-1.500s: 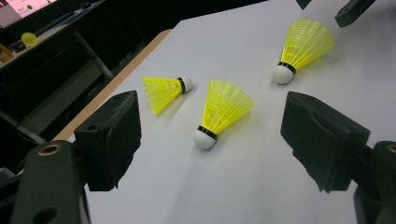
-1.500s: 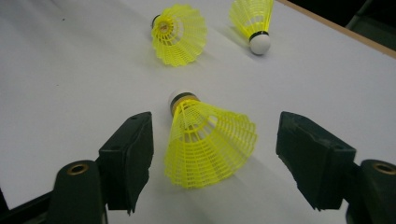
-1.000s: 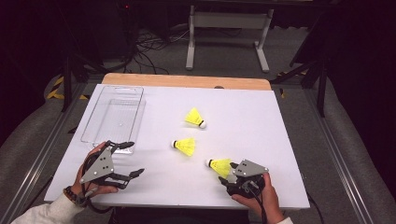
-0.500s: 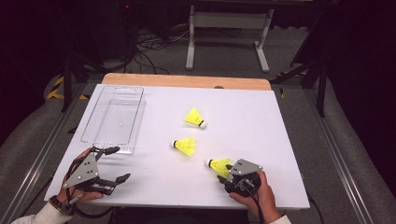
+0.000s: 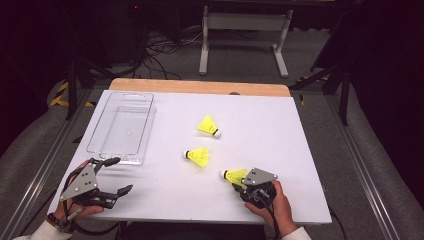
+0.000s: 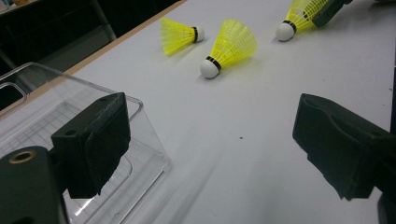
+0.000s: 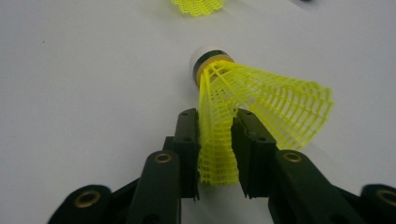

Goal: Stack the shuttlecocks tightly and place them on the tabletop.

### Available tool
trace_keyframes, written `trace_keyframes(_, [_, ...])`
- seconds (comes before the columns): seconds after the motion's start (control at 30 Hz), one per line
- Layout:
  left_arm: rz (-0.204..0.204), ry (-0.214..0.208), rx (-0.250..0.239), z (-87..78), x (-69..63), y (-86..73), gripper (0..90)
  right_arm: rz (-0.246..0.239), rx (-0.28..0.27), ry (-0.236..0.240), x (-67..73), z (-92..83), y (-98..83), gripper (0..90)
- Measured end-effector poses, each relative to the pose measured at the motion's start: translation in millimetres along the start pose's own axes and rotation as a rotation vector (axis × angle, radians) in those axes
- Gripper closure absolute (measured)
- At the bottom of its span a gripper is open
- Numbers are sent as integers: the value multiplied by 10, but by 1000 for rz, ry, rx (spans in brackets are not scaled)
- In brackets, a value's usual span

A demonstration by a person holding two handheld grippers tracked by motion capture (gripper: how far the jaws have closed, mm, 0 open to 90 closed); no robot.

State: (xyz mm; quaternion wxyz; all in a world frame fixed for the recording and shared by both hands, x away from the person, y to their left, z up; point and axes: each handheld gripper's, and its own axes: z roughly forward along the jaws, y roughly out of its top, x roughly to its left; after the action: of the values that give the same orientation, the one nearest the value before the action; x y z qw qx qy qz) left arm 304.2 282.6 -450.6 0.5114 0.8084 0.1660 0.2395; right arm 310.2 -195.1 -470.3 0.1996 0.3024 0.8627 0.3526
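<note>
Three yellow shuttlecocks with white corks lie on the white table (image 5: 300, 150). The nearest shuttlecock (image 5: 235, 175) (image 7: 280, 102) has its mesh skirt pinched between the jaws of my right gripper (image 5: 239, 181) (image 7: 215, 135), which have just been closing and now press on it. The middle shuttlecock (image 5: 197, 155) (image 6: 229, 46) and the far shuttlecock (image 5: 209, 126) (image 6: 180, 33) lie free. My left gripper (image 5: 120, 175) (image 6: 210, 149) stands open and holds nothing at the near left, just in front of the clear tray's near corner.
A clear plastic tray (image 5: 148, 125) (image 6: 144, 121) with nothing in it sits at the table's left side. A wooden strip (image 5: 200, 86) runs along the far edge. A metal stand and cables are on the floor beyond.
My left gripper has drifted left toward the table's near corner, still open. The right hand has stayed by the nearest shuttlecock.
</note>
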Motion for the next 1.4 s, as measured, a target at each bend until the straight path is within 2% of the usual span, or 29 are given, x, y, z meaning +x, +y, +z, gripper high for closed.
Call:
trace_keyframes(0.13, [-10, 1, 2, -12, -5, -8, 120, -11, -4, -1, -6, 1, 16, 856])
trace_keyframes(0.27, [-15, 5, 3, -24, -7, -17, 120, -25, -8, -2, -5, 4, 31, 888])
trace_keyframes(0.73, [-13, 6, 1, -32, 0, -17, 118, -53, -36, -23, -19, -39, 48, 895])
trace_keyframes(1.07, [-21, 2, 0, -28, 2, -22, 118, -71, -75, -28, -57, -61, 87, 895])
trace_keyframes(1.2, [-17, -1, 3, -26, 5, -21, 118, -74, -92, -20, -70, -56, 113, 895])
trace_keyframes(1.4, [-21, 6, 3, -23, 7, -25, 118, -116, -113, 5, -71, 21, 240, 895])
